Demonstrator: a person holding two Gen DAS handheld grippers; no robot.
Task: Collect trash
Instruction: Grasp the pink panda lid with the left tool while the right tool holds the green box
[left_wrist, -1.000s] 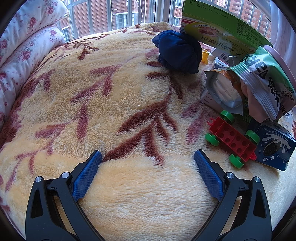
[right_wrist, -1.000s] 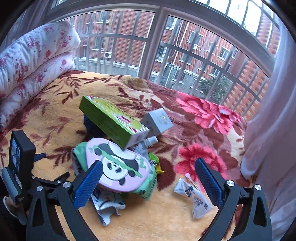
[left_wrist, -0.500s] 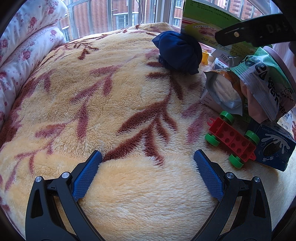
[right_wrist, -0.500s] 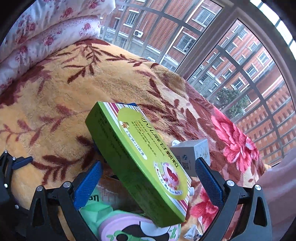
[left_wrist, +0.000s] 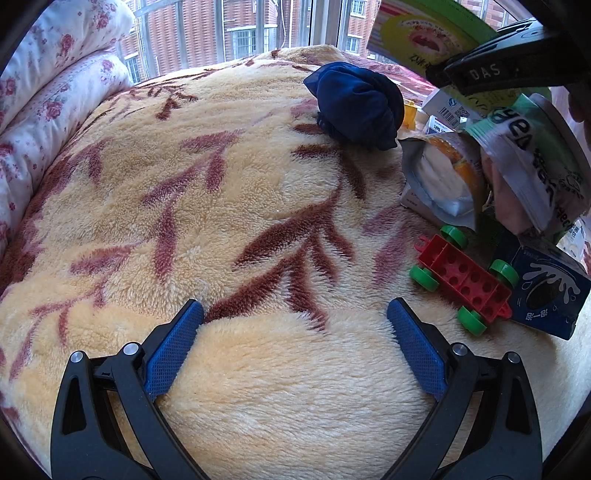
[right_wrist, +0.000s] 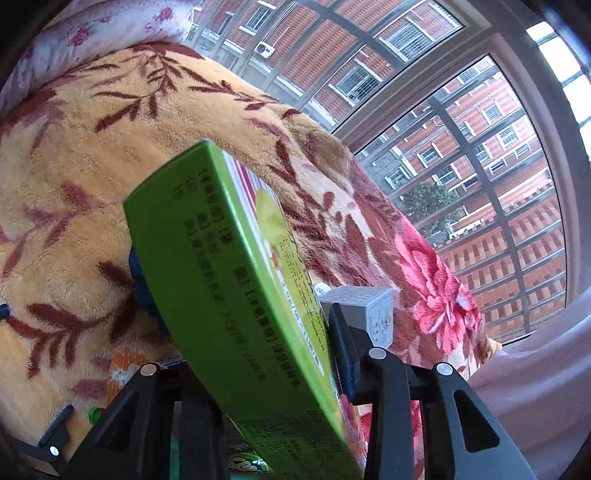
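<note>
Step in hand: grasping the first piece of trash. The right gripper (right_wrist: 258, 369) is closing on the green box (right_wrist: 236, 295), which sits between its jaws; the right pad already presses the printed face, the left pad is hidden behind the box, so full clamp can't be confirmed, but it reads as a grasp. The box is tilted, one end sticking up over the pile, the low end down among the wrappers. From the left wrist view the same box (left_wrist: 424, 33) shows at the top right with a black gripper arm across it. The left gripper (left_wrist: 295, 347) is released, jaws wide, nothing between them, parked over bare blanket (left_wrist: 221, 184) near its front edge. The pile lies toward the right edge of the blanket: green wrapper (left_wrist: 524, 147), open foil pouch (left_wrist: 439, 177), blue carton (left_wrist: 550, 295), small grey box (right_wrist: 365, 306) just beside the green box. A red toy car (left_wrist: 461, 280) and a dark blue cloth bundle (left_wrist: 354, 107) sit next to the pile, probably not trash. No bin or bag is in view. Next move, as a guess: finish the squeeze, then lift the box straight up and clear so its low end doesn't drag wrappers along. The box is thin card, so it may flex or pivot in the pads if held near one end. The left gripper is free to take the wrapper or pouch, steering clear of the toy.
</note>
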